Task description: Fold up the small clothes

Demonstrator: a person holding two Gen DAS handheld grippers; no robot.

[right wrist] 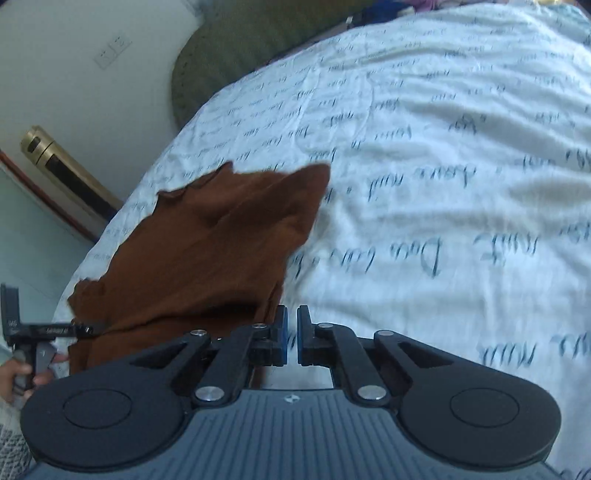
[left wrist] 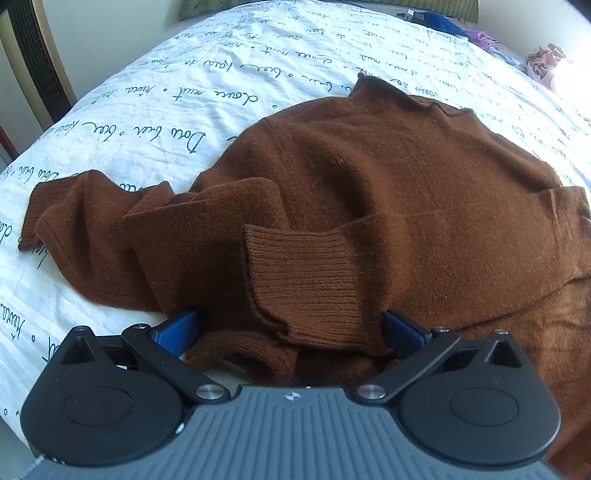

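Note:
A brown knit sweater (left wrist: 369, 177) lies on the white bed sheet with blue script (left wrist: 221, 74). One sleeve with a ribbed cuff (left wrist: 306, 284) is folded across the body; the other sleeve (left wrist: 74, 210) trails to the left. My left gripper (left wrist: 290, 328) is open, its blue pads either side of the ribbed cuff near the hem. In the right wrist view the sweater (right wrist: 207, 251) lies to the left. My right gripper (right wrist: 291, 332) is nearly shut with a thin gap, holding nothing, just right of the sweater's edge. The left gripper's handle (right wrist: 33, 332) shows at the far left.
A green pillow (right wrist: 251, 44) lies at the head of the bed. Blue, purple and pink clothes (left wrist: 480, 33) are piled at the far right of the bed. A gold and black standing unit (right wrist: 62, 173) stands by the wall left of the bed.

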